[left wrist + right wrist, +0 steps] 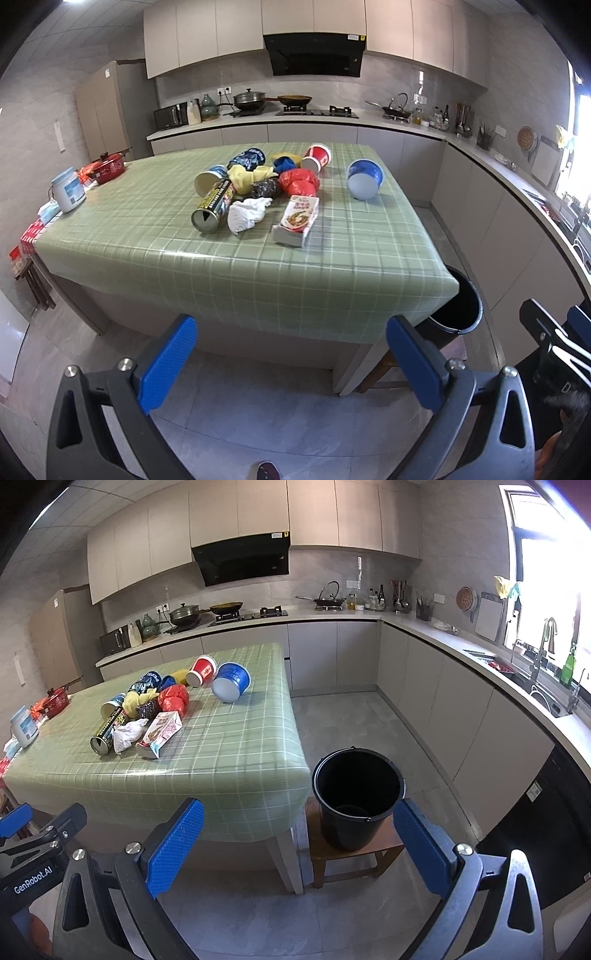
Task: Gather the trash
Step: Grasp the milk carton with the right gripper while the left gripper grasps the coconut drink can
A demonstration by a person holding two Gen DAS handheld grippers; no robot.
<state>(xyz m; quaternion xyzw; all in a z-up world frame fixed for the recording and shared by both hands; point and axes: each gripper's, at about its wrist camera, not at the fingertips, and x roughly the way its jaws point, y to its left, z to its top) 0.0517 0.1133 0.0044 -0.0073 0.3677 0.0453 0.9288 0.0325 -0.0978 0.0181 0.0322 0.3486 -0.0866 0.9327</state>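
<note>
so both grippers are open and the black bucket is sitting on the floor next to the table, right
Not quite. The black bucket is not on the floor: it stands on a low wooden stool beside the corner of the table, as the right wrist view shows. The rest holds: the left gripper and right gripper are both open and empty.

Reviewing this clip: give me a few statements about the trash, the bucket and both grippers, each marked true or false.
1. The round black plastic bucket stands on a low wooden stool. True.
2. The left hand-held gripper grips the white crumpled tissue. False: it is open, short of the table.
3. The blue paper bowl lies tipped on the green checked tablecloth. True.
4. The right hand-held gripper is shut. False: open, empty.
</note>
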